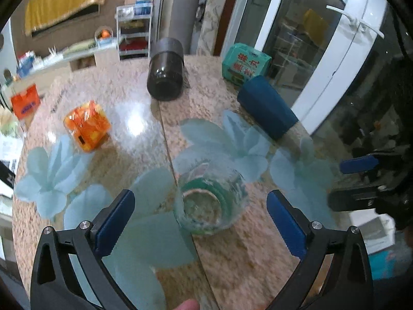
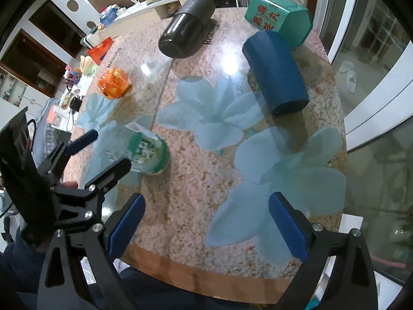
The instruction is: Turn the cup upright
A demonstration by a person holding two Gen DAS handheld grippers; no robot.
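Note:
A clear glass cup [image 1: 210, 201] with green print lies on its side on the glass-topped table [image 1: 232, 253], its base end toward my left camera. It also shows in the right wrist view [image 2: 140, 149], at the left. My left gripper [image 1: 200, 219] is open, its blue pads either side of the cup without touching it. My right gripper [image 2: 206, 227] is open and empty over the table's near edge, to the right of the cup. The left gripper's fingers [image 2: 82, 139] show beside the cup in the right wrist view.
A dark cylinder [image 1: 165, 71], a blue cylinder [image 1: 267, 106], a green printed box [image 1: 244, 63] and an orange wrapped block [image 1: 86, 126] sit farther back on the table. A glass door [image 1: 322, 38] stands to the right. The right gripper [image 1: 361, 164] appears at the left view's right edge.

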